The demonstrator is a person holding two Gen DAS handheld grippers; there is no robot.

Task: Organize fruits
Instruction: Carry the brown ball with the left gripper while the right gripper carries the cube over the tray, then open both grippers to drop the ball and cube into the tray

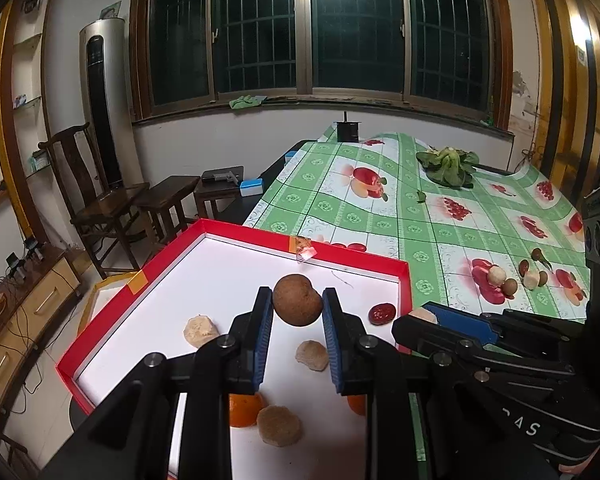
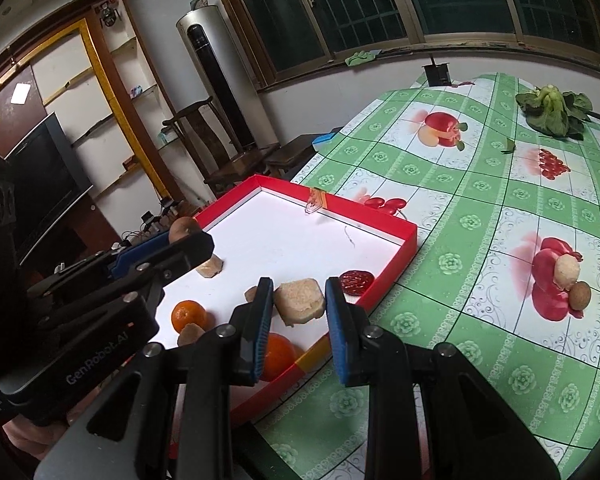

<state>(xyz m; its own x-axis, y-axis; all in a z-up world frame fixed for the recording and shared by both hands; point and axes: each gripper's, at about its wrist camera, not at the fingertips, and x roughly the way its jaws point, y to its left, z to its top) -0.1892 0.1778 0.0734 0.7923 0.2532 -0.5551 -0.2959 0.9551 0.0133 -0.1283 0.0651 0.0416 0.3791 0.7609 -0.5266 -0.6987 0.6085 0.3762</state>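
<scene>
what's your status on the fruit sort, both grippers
Left gripper shut on brown round fruit. Right gripper shut on pale chunk. Both over red tray. Nothing blocking.

Dim indoor light, fisheye-warped edges, sharp focus

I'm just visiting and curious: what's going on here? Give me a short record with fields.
Left tool: shut on a round brown fruit, above the tray
Right tool: shut on a pale beige chunk
Tray: red rim, white floor; holds oranges, beige pieces, one red fruit
Still on tablecloth: a small cluster of fruits
Elsewhere: leafy greens at far end
</scene>
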